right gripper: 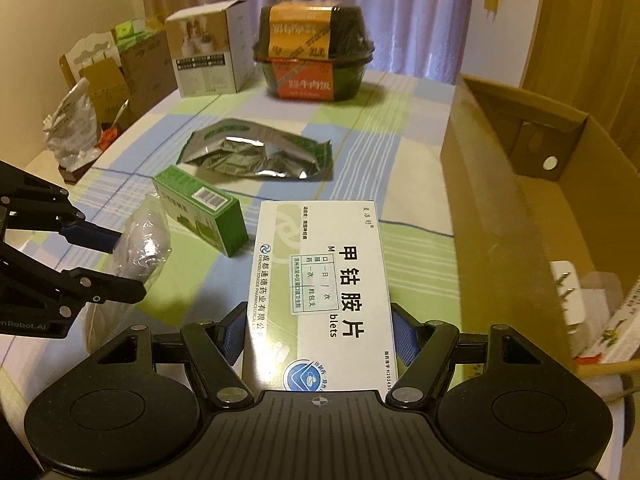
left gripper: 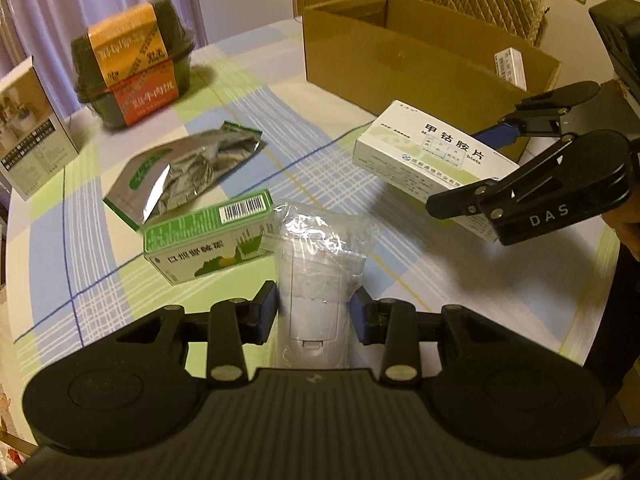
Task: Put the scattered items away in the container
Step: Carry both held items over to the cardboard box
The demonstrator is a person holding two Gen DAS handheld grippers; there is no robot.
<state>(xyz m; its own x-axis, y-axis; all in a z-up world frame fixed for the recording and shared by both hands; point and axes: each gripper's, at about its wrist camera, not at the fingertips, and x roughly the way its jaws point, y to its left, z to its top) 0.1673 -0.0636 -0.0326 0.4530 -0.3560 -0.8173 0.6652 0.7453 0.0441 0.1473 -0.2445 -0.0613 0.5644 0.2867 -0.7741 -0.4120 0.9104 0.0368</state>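
Your right tongs point(right gripper: 318, 330) are clamped across the width of the white tablet box point(right gripper: 320, 280), held off the desk point(right gripper: 408, 148) just beside the near wall of the cardboard box point(right gripper: 500, 216). It looks a light, stiff carton, but thin card will crush, so don't squeeze harder. The grip sits near one end, so expect the far end to droop if you swing fast.

Your left tongs point(left gripper: 312, 316) grip the white plastic part in a clear bag point(left gripper: 320, 276), pads point(left gripper: 266, 314) on its two sides. The film is probably slippery and loose; the hard body underneath is what's holding. Whether it's lifted or resting I can't tell.

Left on the desk: green carton point(left gripper: 200, 248), stiff, take it across the narrow faces; crumpled foil pouch point(left gripper: 184, 172), soft, pinch a flat edge; food bowl point(left gripper: 132, 64), bulky, likely too wide for one pair.
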